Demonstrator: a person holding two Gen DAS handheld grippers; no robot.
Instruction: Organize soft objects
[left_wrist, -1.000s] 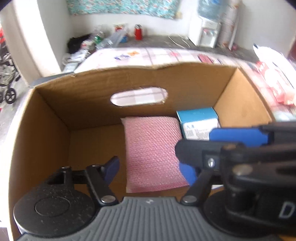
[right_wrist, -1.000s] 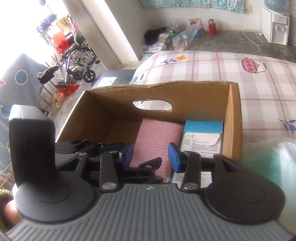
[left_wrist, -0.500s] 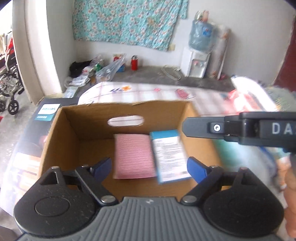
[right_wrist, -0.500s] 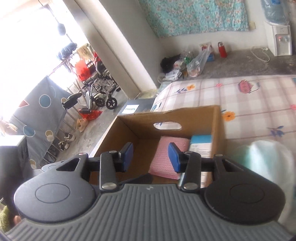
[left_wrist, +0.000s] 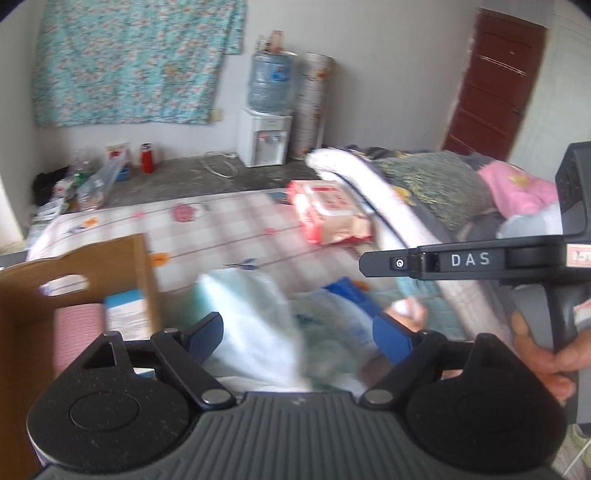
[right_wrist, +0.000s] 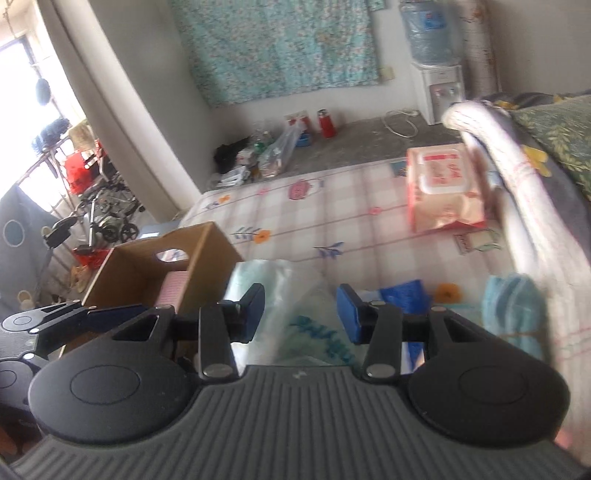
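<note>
Two hand-held grippers with blue pads hang above a checked, flower-printed bed sheet (right_wrist: 332, 221). Nearest the lens in each wrist view, the left gripper (left_wrist: 297, 334) has its jaws spread wide and the right gripper (right_wrist: 301, 310) has its jaws set narrower; both are empty, with a pale green-and-white crinkled plastic pack of soft goods (left_wrist: 258, 325) lying on the sheet below and between the pads, blurred. In the left wrist view the right gripper's black body, lettered DAS, crosses at the right, gripped by a hand (left_wrist: 543, 347). Just left of the pack stands an open brown cardboard box (right_wrist: 207, 251) with an oval handle slot; inside it lie a pink ribbed cloth pad (left_wrist: 75, 332) and a light-blue printed carton (left_wrist: 127, 312), side by side. Further along the sheet rests a red-and-white soft wipes packet (right_wrist: 441, 188), beside a long white rolled bolster (left_wrist: 373, 195). Beyond the bed, a white water dispenser (left_wrist: 264, 138) stands against the wall under a turquoise floral hanging cloth (right_wrist: 273, 48).
</note>
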